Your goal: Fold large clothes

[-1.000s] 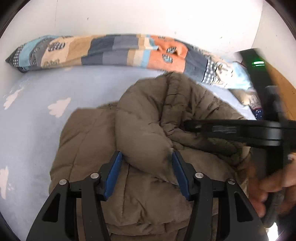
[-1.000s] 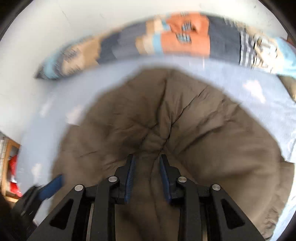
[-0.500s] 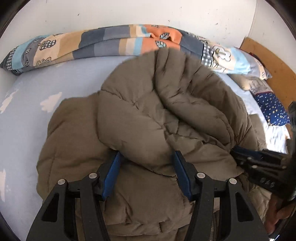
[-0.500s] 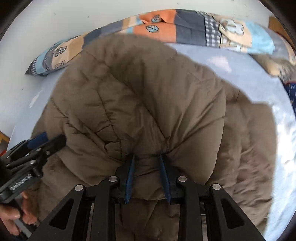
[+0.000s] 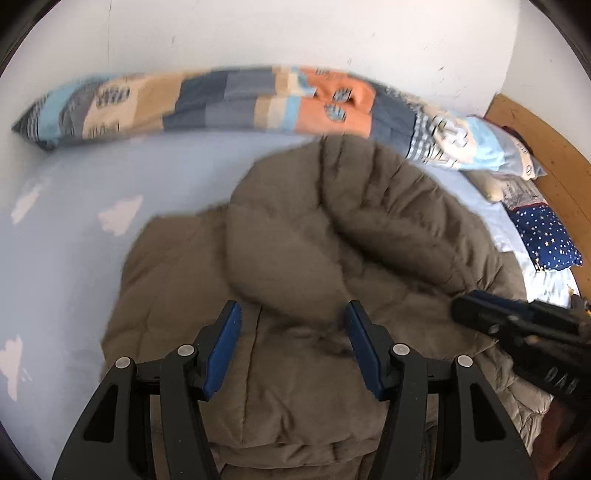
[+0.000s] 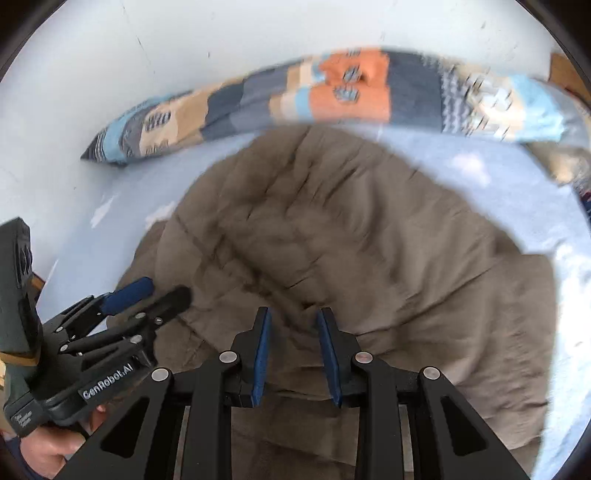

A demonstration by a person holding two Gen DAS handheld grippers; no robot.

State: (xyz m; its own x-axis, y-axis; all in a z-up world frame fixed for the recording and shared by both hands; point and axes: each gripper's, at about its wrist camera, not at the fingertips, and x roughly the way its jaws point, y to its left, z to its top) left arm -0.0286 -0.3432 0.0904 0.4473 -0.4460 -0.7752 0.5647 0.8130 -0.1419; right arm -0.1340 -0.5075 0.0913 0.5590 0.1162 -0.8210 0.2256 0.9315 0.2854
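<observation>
- My left gripper (image 5: 291,325) stands about half open. A thick puffed roll of the brown padded jacket (image 5: 332,236) sits between my blue pads (image 5: 221,347), its bulge filling most of the gap. Motion blur keeps me from telling whether the pads press on it or only flank it.
- My right gripper (image 6: 291,328) has its jaws drawn narrow, with a gathered fold of the same jacket pinched between them. In the right wrist view the cloth puckers into creases that run toward that gap.
- The jacket (image 6: 351,229) lies heaped on the pale blue bedsheet (image 5: 74,258), which is printed with white cloud shapes. A quilted upper layer is doubled over the flatter part beneath it.
- Beyond the jacket, along the white wall (image 5: 295,33), runs a long patchwork bolster (image 5: 229,99) in orange, grey, tan and light blue. The jacket's far edge comes close up to it.
- To the right of the jacket in the left wrist view lie a dark blue starred pillow (image 5: 546,236) and, past it, a wooden headboard (image 5: 546,147).
- My right gripper (image 5: 517,328) shows at the jacket's right edge in the left wrist view.
- My left gripper (image 6: 147,295) shows at the jacket's left edge in the right wrist view, with a bare hand (image 6: 48,446) on its handle.
</observation>
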